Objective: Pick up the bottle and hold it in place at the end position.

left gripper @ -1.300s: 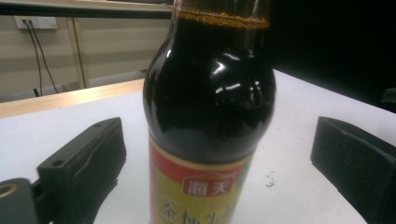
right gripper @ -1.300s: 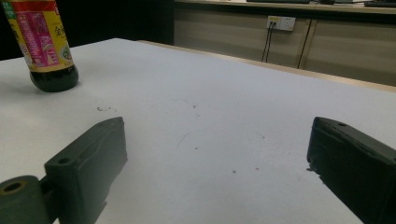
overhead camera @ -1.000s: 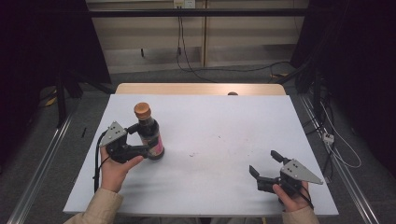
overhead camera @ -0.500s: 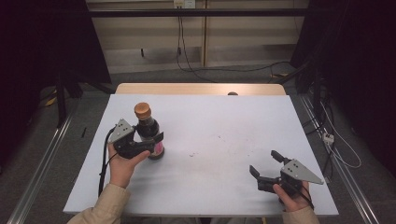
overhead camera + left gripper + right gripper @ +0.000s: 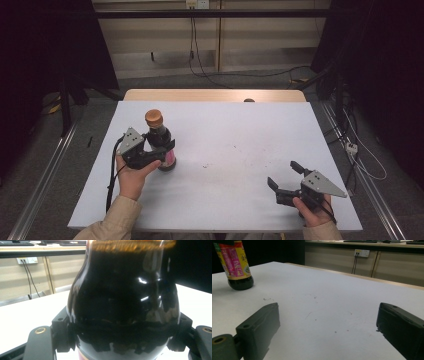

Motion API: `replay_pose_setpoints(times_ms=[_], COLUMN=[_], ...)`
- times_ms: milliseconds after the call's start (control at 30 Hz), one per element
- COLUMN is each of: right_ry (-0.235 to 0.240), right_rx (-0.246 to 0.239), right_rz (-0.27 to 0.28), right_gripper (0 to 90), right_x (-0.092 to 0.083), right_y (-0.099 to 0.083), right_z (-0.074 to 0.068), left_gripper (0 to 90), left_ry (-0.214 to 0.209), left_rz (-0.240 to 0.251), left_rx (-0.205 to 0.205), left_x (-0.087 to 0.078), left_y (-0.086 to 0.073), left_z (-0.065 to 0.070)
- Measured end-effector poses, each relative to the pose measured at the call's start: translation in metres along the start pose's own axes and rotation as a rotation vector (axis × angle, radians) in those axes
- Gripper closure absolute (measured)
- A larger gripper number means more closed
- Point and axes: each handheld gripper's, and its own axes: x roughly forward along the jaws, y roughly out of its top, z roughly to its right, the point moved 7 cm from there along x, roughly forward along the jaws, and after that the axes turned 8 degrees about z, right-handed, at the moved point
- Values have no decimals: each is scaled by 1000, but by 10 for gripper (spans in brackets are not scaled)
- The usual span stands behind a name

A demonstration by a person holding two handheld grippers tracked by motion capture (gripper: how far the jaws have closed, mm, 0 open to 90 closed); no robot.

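Dark glass bottle (image 5: 160,142) upright, cap topmost, between left claw (image 5: 161,150) jaws.

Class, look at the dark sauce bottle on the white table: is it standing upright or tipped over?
Upright. The sauce bottle stands base-down on the table, brown cap on top, the left gripper shut around its body.

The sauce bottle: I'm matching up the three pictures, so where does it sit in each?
High view: sauce bottle left of centre, between the left gripper fingers.
Left gripper view: sauce bottle close up, centre, fingers against both sides.
Right gripper view: sauce bottle top left corner.
Shared landmark: white table.
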Motion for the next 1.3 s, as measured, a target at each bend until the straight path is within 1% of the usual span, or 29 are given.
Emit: replay_pose_setpoints(times_ms=[67, 100, 133, 233, 267, 300, 333, 400, 433, 533, 567, 600, 700, 733, 800, 867, 900, 967, 1067, 1100, 1133, 1267, 1300], right_ry=[-1, 0, 0, 5, 5, 6, 6, 4, 2, 3, 2, 2, 1, 0, -1, 0, 0, 0, 4, 4, 6, 3, 3], right_rx=[0, -1, -2, -5, -4, -7, -8, -6, -6, -7, -7, -8, -9, -10, -10, -11, -11, -11, -11, -11, -11, -11, -10], right_rz=[2, 5, 5, 6, 7, 8, 8, 9, 10, 10, 10, 10, 11, 10, 10, 12, 12, 11, 10, 10, 12, 12, 12], right_gripper=[43, 43, 43, 43, 43, 43, 43, 41, 41, 41, 41, 41, 41, 41, 42, 41, 41, 42, 44, 44, 43, 41, 41], right_x=[0, 0, 0, 0, 0, 0, 0, 0, 0, -1, -1, -1, -1, -1, -1, -2, -2, -2, -2, -2, -2, -2, -2], right_y=[0, 1, 1, 1, 1, 1, 1, 2, 2, 2, 2, 2, 2, 2, 2, 2, 2, 2, 2, 2, 2, 2, 2], right_z=[0, 0, -1, -1, -2, -2, -2, -1, -1, -1, -1, -1, -1, -1, -1, -1, -1, -1, -1, -1, -2, -1, -1], left_gripper=[262, 262, 262, 262, 262, 261, 261, 261, 261, 260, 260, 260, 260, 260, 260, 259, 259, 259, 259, 259, 259, 259, 259], left_ry=[-2, -6, -9, -14, -15, -16, -16, -28, -40, -52, -57, -68, -82, -90, -92, -99, -99, -103, -115, -118, -128, -147, -153], left_rz=[1, -8, -13, -22, -25, -21, -21, -20, -27, -24, -24, -19, -10, -11, -14, -23, -26, -30, -35, -35, -36, -32, -33], left_rx=[0, 21, 30, 39, 31, 14, 14, -12, 0, 7, 6, -11, -18, -18, -23, -14, -20, -13, -6, -11, -9, -9, -3], left_x=[1, 2, 3, 6, 7, 8, 8, 10, 13, 16, 17, 21, 26, 30, 32, 36, 38, 42, 47, 49, 51, 57, 58], left_y=[0, 2, 2, 3, 4, 4, 4, 5, 6, 9, 10, 14, 17, 19, 19, 19, 18, 18, 19, 19, 20, 22, 22], left_z=[1, 1, 2, 4, 4, 5, 5, 6, 9, 13, 15, 19, 22, 25, 27, 28, 30, 32, 36, 38, 39, 45, 47])
